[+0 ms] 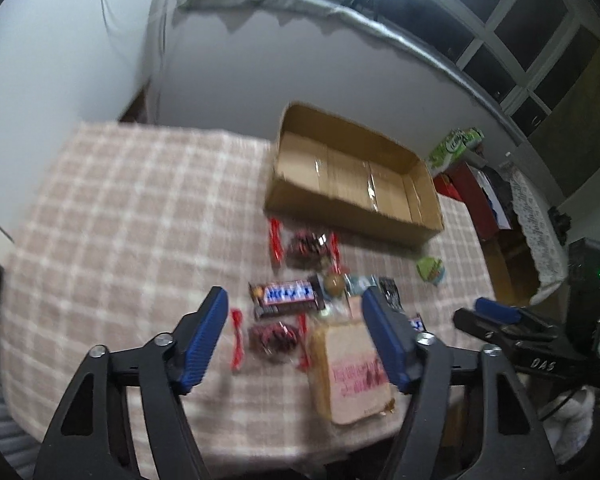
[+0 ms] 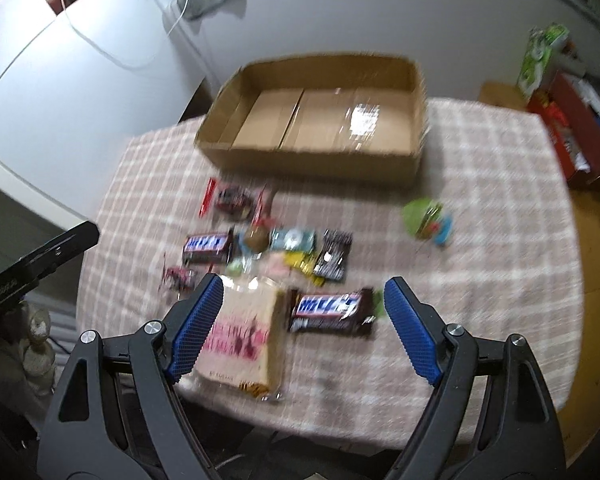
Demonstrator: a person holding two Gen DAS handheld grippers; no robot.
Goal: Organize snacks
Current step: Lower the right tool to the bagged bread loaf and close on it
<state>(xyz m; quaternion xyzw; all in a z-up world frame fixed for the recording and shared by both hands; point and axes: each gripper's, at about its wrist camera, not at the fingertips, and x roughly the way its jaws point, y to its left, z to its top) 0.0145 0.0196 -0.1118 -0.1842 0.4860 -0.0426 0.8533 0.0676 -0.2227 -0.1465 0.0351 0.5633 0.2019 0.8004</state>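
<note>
An empty cardboard box [image 1: 352, 178] [image 2: 324, 120] stands at the far side of the checked tablecloth. In front of it lie loose snacks: two chocolate bars [image 1: 286, 296] [image 2: 330, 310], red-wrapped candy packs [image 1: 306, 248] [image 2: 232, 200], a wrapped cake slice [image 1: 350, 372] [image 2: 242, 336], a black packet [image 2: 334, 256] and a green snack [image 1: 431, 269] [image 2: 426, 218]. My left gripper [image 1: 296, 338] is open and empty above the near snacks. My right gripper [image 2: 304, 326] is open and empty over the cake slice and a chocolate bar; it also shows in the left wrist view [image 1: 496, 312].
The table [image 2: 480, 264] carries a pink checked cloth and its near edge is close below the grippers. A red box and a green carton [image 2: 540, 56] stand beyond the table at the right. A grey wall is behind the box.
</note>
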